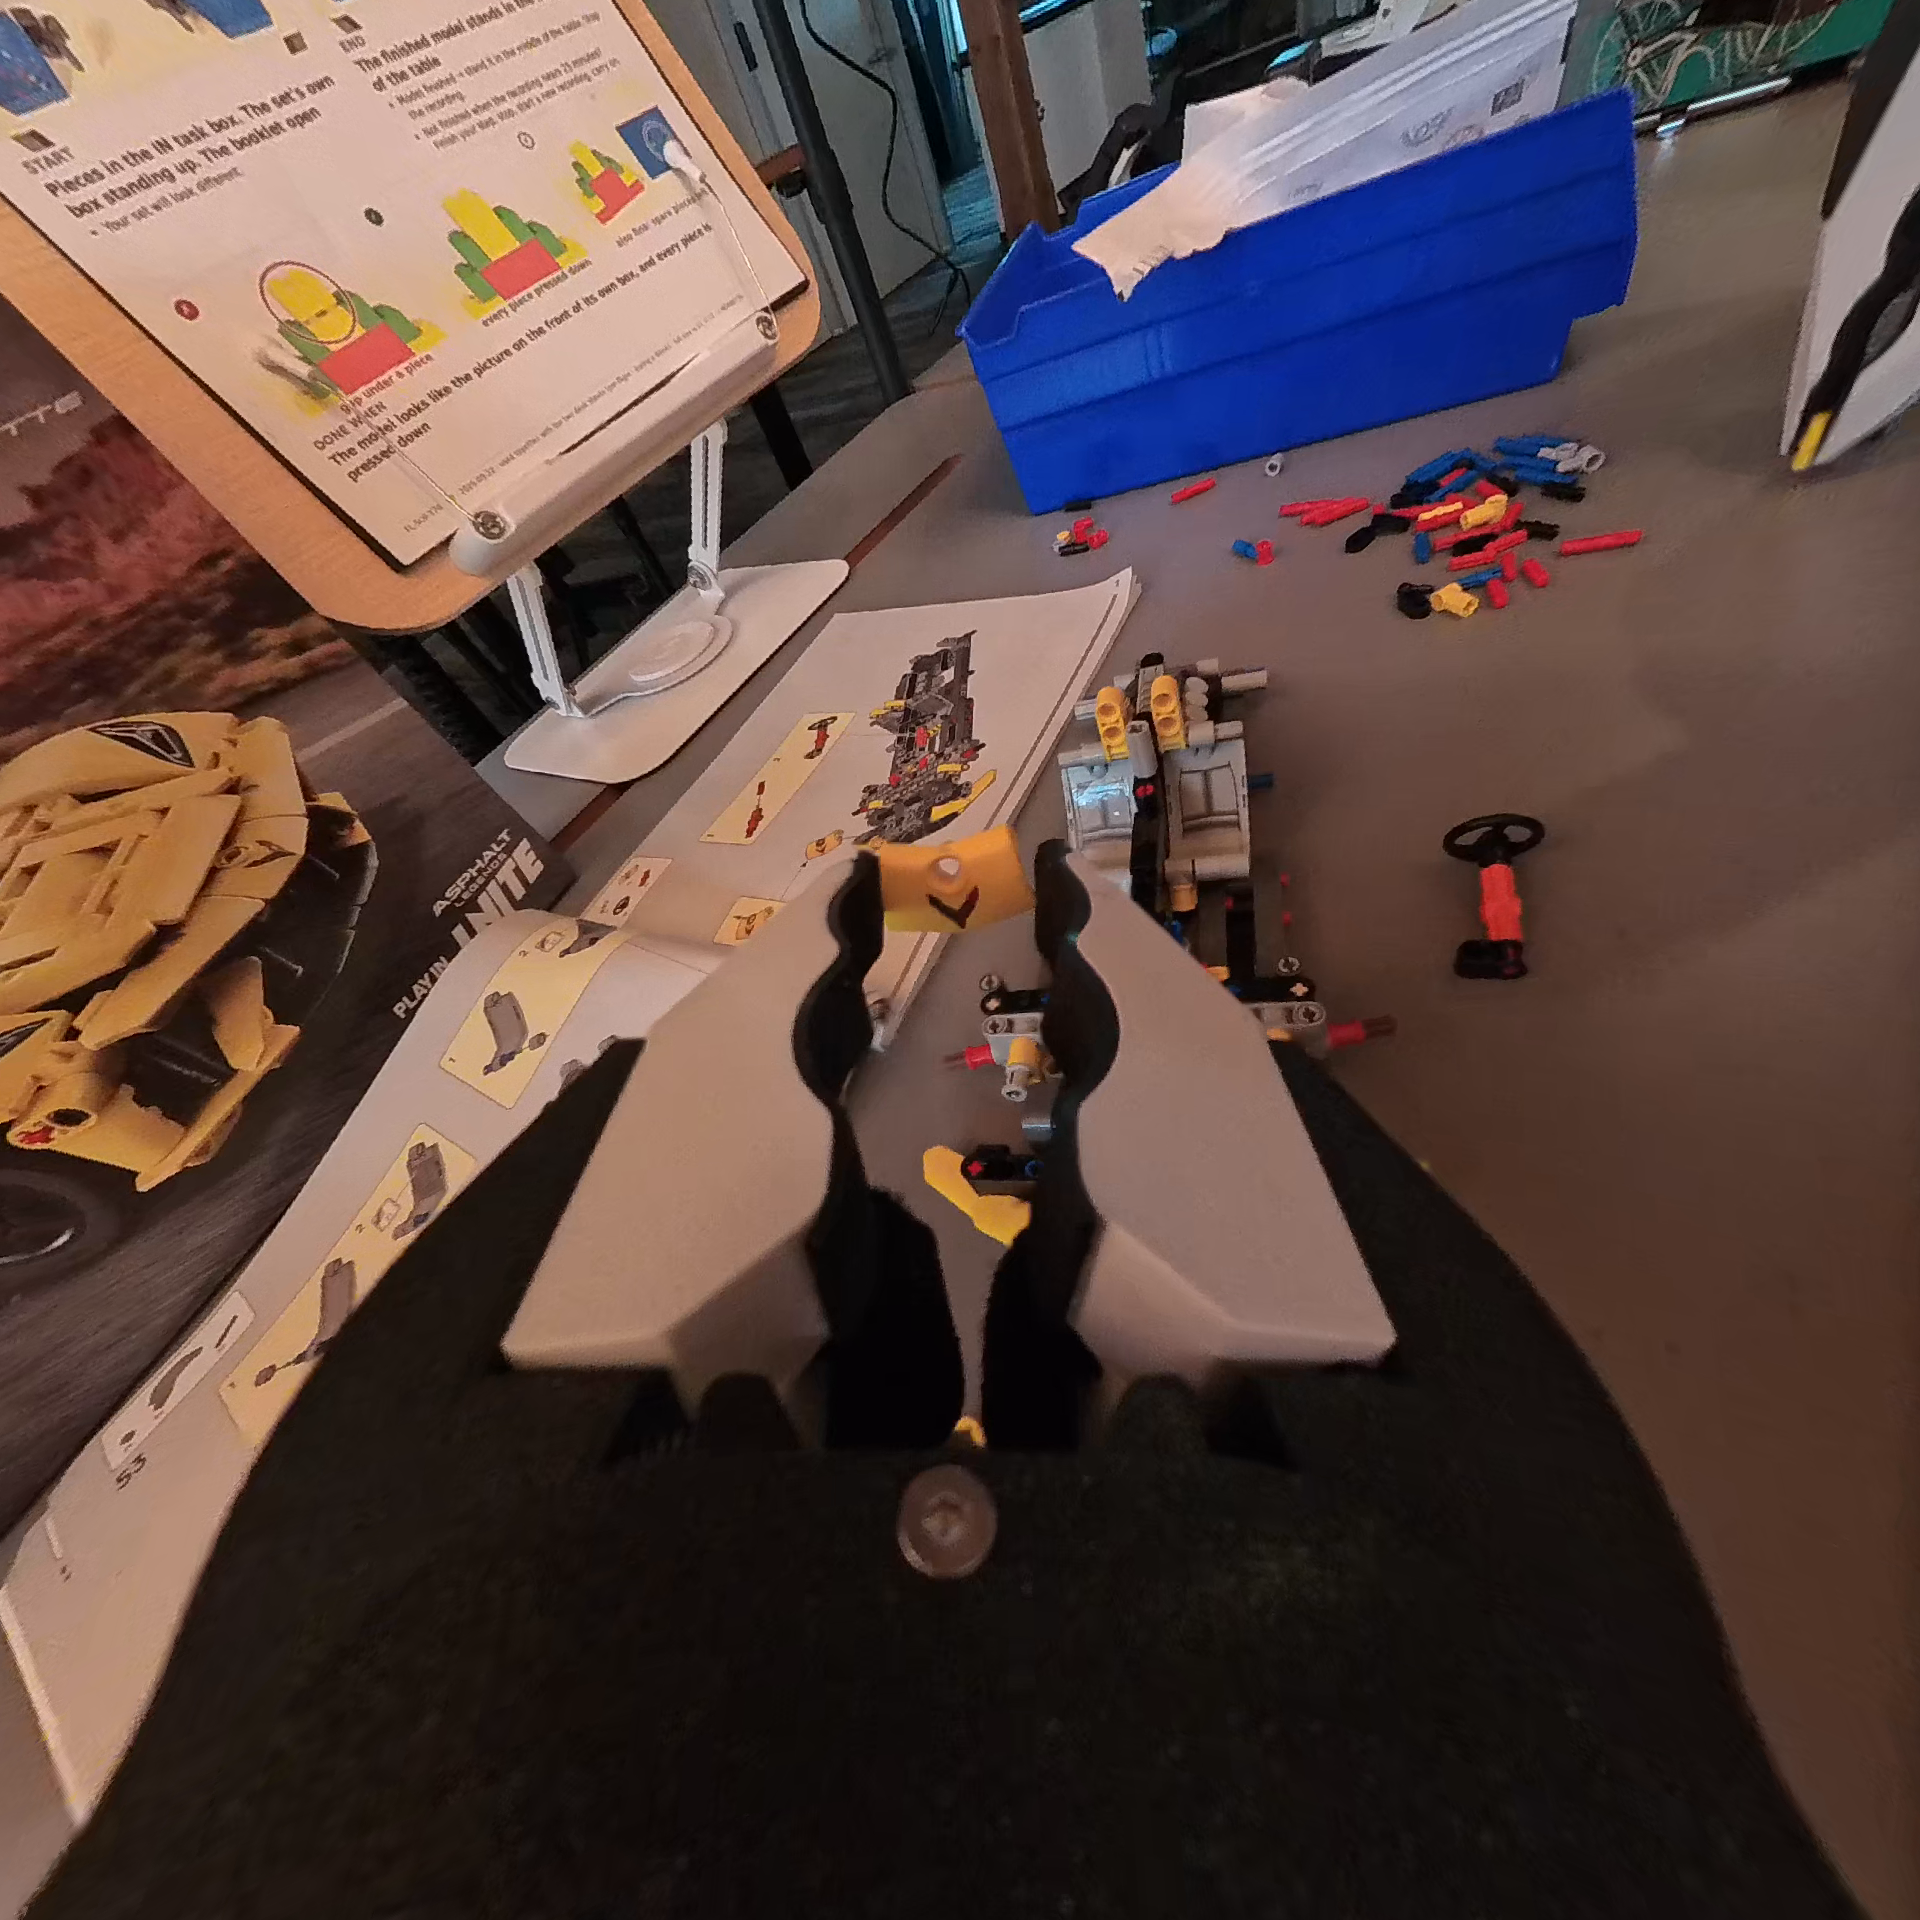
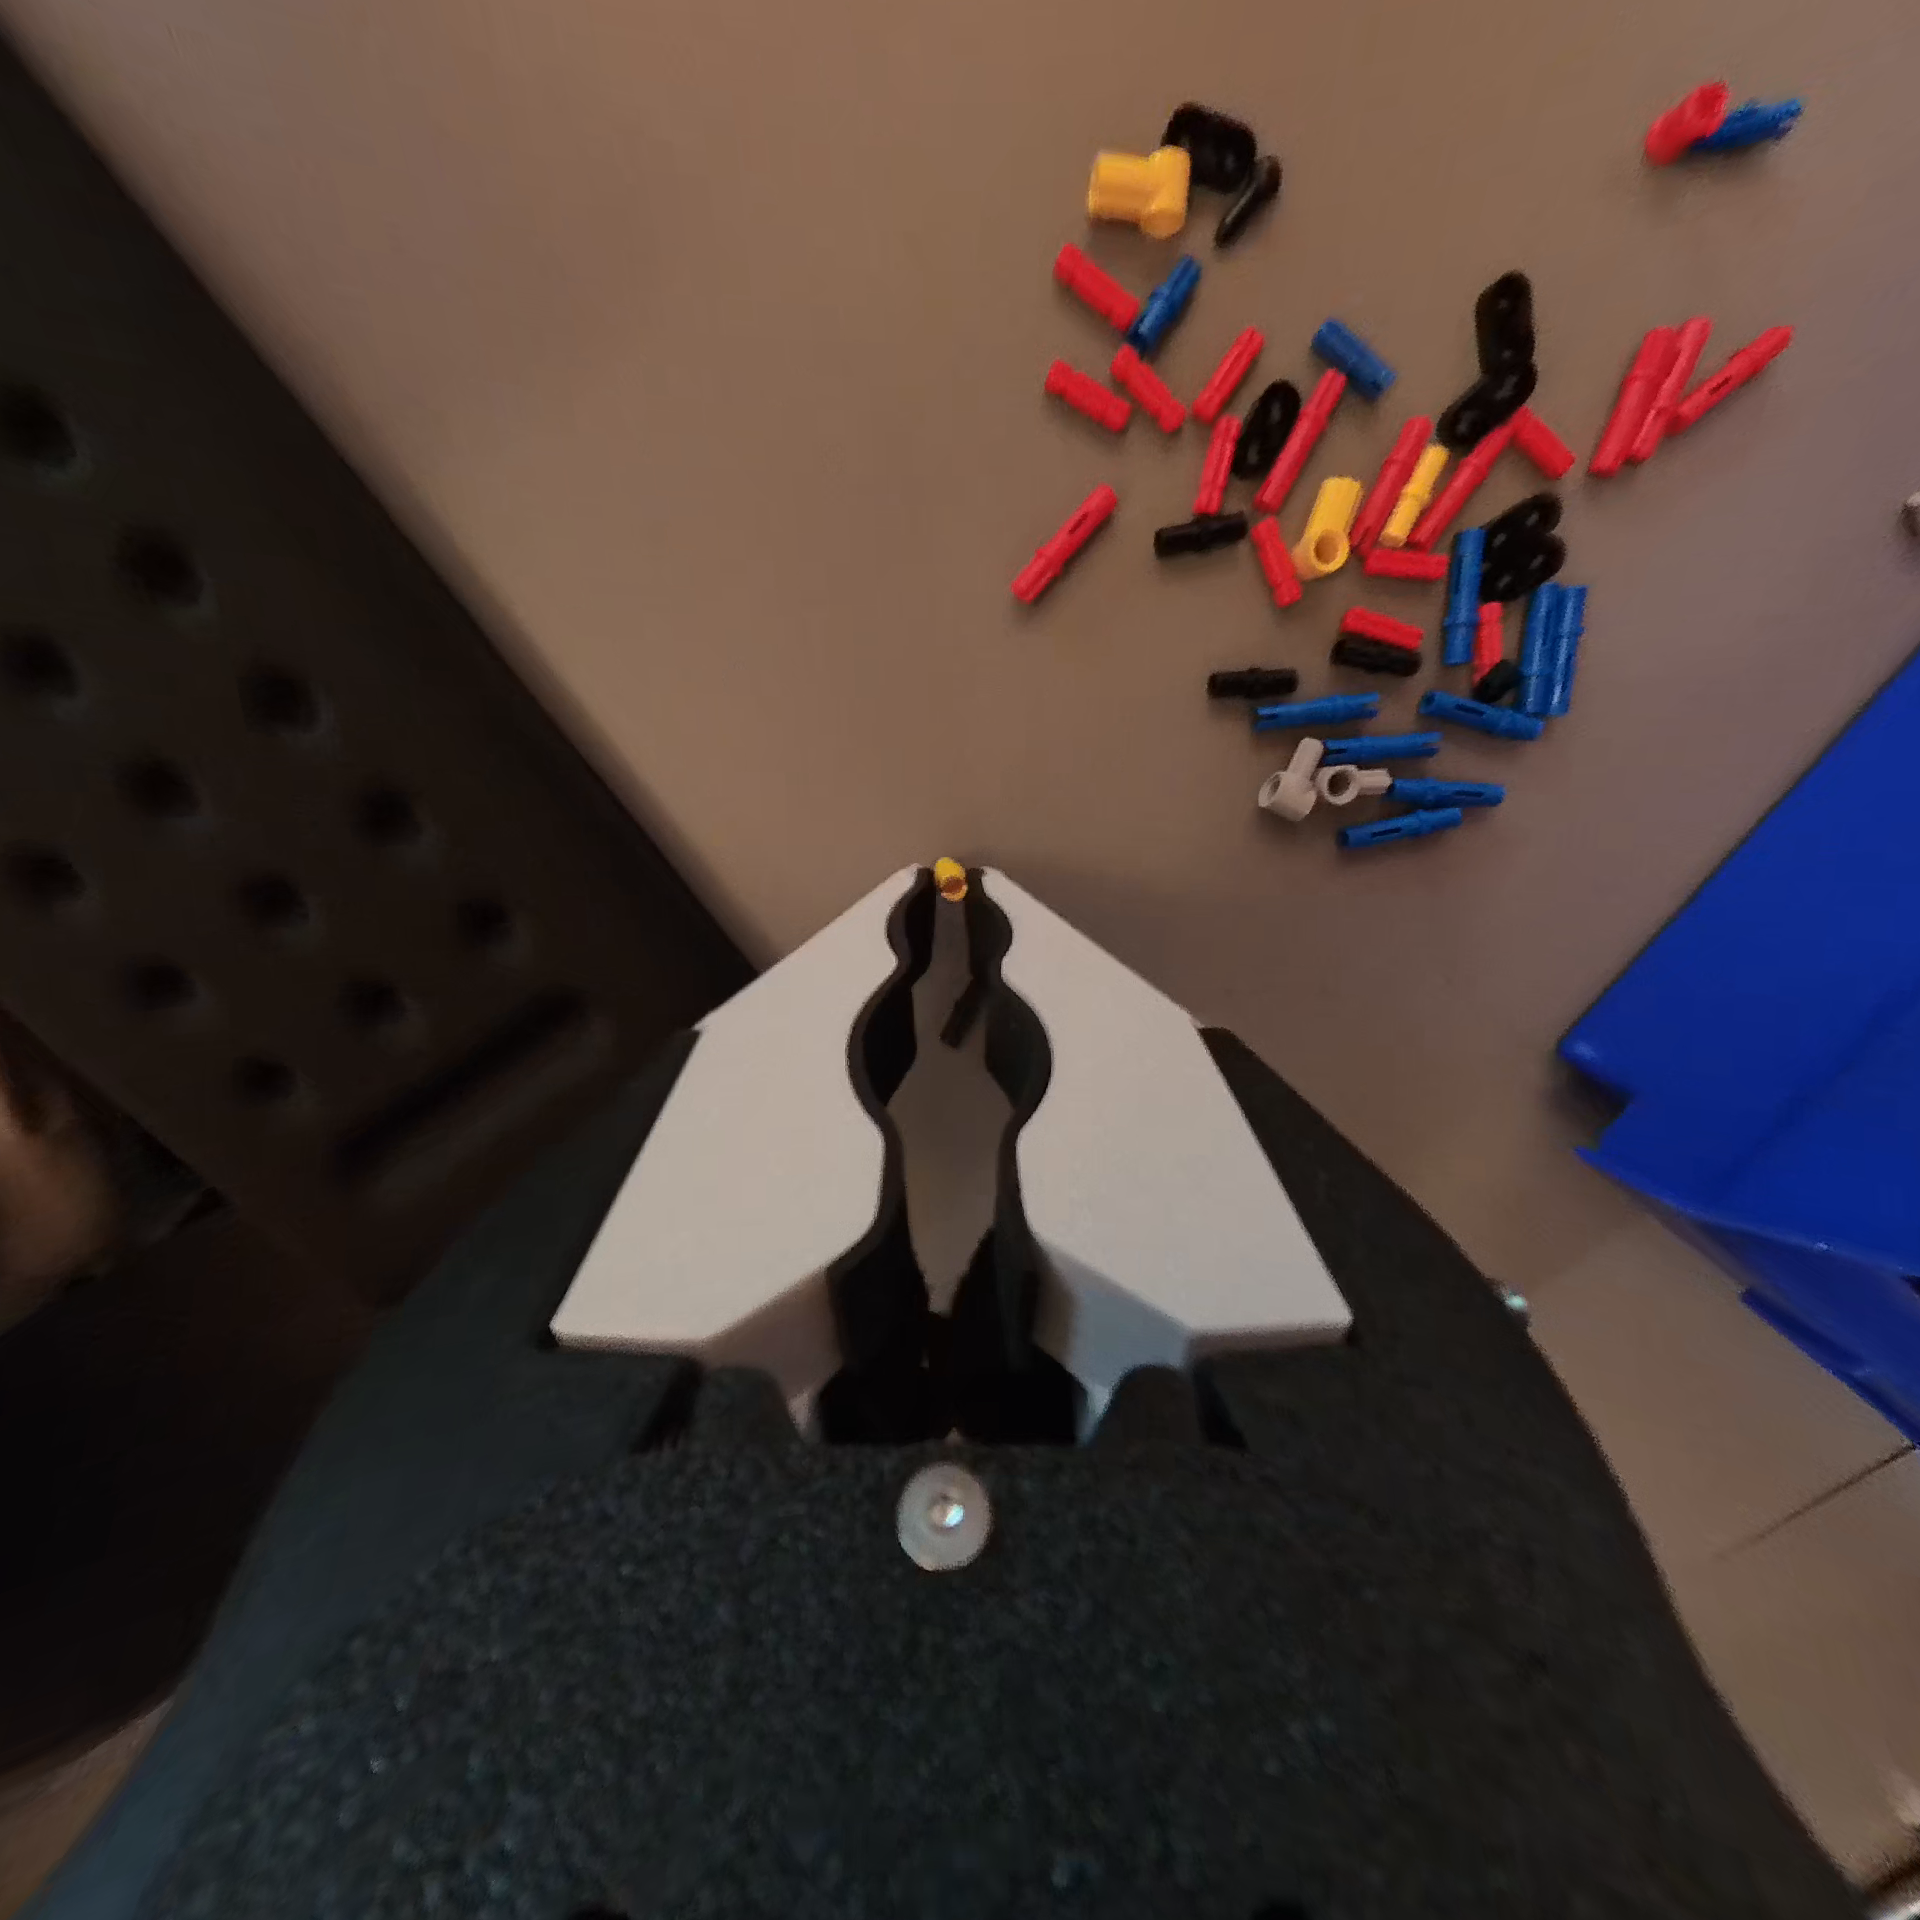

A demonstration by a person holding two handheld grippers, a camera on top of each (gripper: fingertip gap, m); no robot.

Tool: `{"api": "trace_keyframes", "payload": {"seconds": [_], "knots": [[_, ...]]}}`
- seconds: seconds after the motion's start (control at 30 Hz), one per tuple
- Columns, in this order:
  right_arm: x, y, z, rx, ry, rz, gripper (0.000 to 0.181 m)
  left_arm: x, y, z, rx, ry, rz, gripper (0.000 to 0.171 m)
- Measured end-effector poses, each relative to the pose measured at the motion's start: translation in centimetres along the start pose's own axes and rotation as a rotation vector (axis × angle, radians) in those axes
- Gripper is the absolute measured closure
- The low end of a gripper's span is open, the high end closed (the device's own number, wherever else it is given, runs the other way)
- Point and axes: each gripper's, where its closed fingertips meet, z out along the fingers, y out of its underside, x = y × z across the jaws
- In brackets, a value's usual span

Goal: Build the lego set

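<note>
My left gripper point(image 1: 954, 883) is shut on a yellow panel piece point(image 1: 951, 878) with a black mark and a grey pin, held above the open instruction booklet point(image 1: 935, 675). The part-built car chassis point(image 1: 1174, 790), grey, black and yellow, lies just right of it on the table. A black steering wheel on a red axle point(image 1: 1493, 894) lies further right. My right gripper point(image 2: 950, 878) is shut on a small yellow pin point(image 2: 950, 876), held above the brown table. A scatter of red, blue, black and yellow pins point(image 2: 1351, 499) lies to its upper right; it also shows in the left wrist view point(image 1: 1475, 520).
A blue bin point(image 1: 1299, 332) with white bags stands at the back; its corner shows in the right wrist view point(image 2: 1766, 1039). A task sheet on a white stand point(image 1: 436, 260) and the set's box point(image 1: 156, 935) stand at left. A black perforated board point(image 2: 260, 779) lies left. The grippers' ends are close to 35 cm from one another.
</note>
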Motion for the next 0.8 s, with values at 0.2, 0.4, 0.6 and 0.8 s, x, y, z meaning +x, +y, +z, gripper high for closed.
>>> {"api": "trace_keyframes", "payload": {"seconds": [0.2,0.4,0.6,0.8], "knots": [[-2.5,-9.7,-4.0,0.496,-0.06,-0.05,0.177,2.9,-3.9,-1.6,0.213,0.232,-0.171,0.145],[-9.6,-24.2,-10.4,1.2,-0.254,-0.099,0.177,5.1,-9.1,-5.6,0.533,0.535,-0.401,0.145],[-13.0,-30.5,-11.7,1.356,-0.09,-0.309,0.177,6.2,-10.5,-7.7,0.592,0.779,-0.56,0.145],[-14.1,-31.8,-11.7,1.346,-0.006,-0.479,0.178,6.8,-10.6,-8.2,0.572,0.967,-0.731,0.145]]}}
